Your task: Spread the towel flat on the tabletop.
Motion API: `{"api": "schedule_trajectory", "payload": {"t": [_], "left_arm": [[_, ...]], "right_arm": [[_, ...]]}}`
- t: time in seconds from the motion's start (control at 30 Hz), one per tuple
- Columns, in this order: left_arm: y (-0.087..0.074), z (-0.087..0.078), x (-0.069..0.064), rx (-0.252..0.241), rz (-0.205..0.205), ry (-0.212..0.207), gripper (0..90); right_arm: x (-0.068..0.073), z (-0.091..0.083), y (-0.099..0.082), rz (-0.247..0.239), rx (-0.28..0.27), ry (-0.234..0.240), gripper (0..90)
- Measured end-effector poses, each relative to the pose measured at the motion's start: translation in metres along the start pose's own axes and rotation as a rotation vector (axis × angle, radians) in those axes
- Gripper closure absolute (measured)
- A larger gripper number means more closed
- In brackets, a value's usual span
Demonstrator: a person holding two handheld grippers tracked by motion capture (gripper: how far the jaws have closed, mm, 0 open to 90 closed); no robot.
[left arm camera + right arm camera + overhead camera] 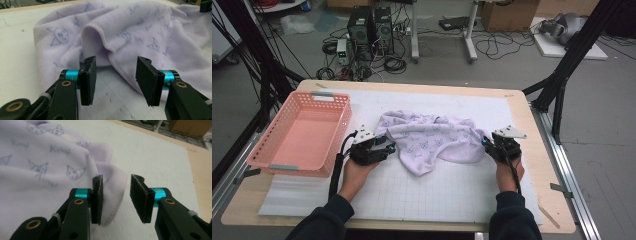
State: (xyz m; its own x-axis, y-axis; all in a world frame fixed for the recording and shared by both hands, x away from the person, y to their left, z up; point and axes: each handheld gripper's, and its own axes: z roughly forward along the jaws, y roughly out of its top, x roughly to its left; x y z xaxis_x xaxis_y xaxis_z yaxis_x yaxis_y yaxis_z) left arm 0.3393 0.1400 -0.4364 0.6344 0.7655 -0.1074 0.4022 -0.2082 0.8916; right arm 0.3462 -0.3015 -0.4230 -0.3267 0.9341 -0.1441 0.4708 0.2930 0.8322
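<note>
- A lilac towel (432, 141) printed with small cartoon faces lies crumpled near the middle of the worktop (452, 195), on the white gridded mat, a little toward the far edge.
- The left gripper (384, 148) sits at the towel's left end; in the left gripper view its jaws stand apart around a hanging hem of the towel (120, 42), with nothing pinched between them.
- The right gripper (486, 143) sits at the towel's right end; in the right gripper view its jaws are also apart, and a rounded corner of the cloth (113, 192) lies between them, against the left jaw.
- Judged from this, the work is at its very start: both ends are being lined up for a grasp, and nothing is lifted, spread or folded.
- A pink basket (332, 97) stands by the left edge of the worktop with nothing in it; whether the towel is bound for it cannot be told.
- The folds hide the towel's true corners and its underside, and its full shape is hard to make out.
</note>
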Motion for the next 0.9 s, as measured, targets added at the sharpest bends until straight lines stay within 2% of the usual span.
{"api": "schedule_trajectory", "payload": {"t": [0.07, 0.13, 0.23, 0.3, 0.4, 0.43, 0.53, 0.63, 0.7, 0.83, 0.9], "left_arm": [[-0.003, -0.004, 0.0, -0.009, -0.006, 0.005, 51.3], [-0.006, -0.007, 0.001, -0.013, -0.03, 0.007, 51.4], [-0.01, -0.011, 0.001, -0.009, -0.044, 0.016, 51.4], [-0.013, -0.015, 0.001, -0.01, -0.059, 0.017, 51.6], [-0.018, -0.021, 0.001, -0.016, -0.076, 0.028, 51.6], [-0.019, -0.023, 0.002, -0.014, -0.083, 0.031, 51.6], [-0.024, -0.026, 0.001, -0.005, -0.089, 0.037, 52.0], [-0.026, -0.022, -0.002, 0.016, -0.086, 0.019, 54.5], [-0.023, -0.016, -0.006, 0.065, -0.057, 0.014, 57.8], [-0.016, 0.003, -0.018, 0.131, -0.01, 0.009, 64.1], [-0.012, 0.016, -0.026, 0.193, 0.025, 0.018, 65.5]], "right_arm": [[0.0, -0.004, -0.009, -0.009, 0.022, 0.024, 65.1], [0.001, -0.006, -0.018, -0.009, 0.043, 0.017, 63.7], [-0.001, -0.011, -0.024, 0.017, 0.026, 0.017, 62.3], [-0.002, -0.018, -0.024, 0.018, 0.001, 0.007, 61.4], [-0.006, -0.033, -0.024, 0.025, -0.082, -0.023, 59.9], [-0.008, -0.037, -0.024, 0.033, -0.096, -0.019, 59.9], [-0.01, -0.043, -0.027, 0.038, -0.096, -0.019, 61.4], [-0.009, -0.042, -0.032, 0.039, -0.072, 0.011, 63.4], [-0.006, -0.039, -0.033, 0.024, -0.055, 0.043, 63.4], [-0.001, -0.032, -0.032, 0.009, -0.044, 0.075, 62.6], [0.001, -0.03, -0.031, 0.011, -0.041, 0.078, 62.2]]}}
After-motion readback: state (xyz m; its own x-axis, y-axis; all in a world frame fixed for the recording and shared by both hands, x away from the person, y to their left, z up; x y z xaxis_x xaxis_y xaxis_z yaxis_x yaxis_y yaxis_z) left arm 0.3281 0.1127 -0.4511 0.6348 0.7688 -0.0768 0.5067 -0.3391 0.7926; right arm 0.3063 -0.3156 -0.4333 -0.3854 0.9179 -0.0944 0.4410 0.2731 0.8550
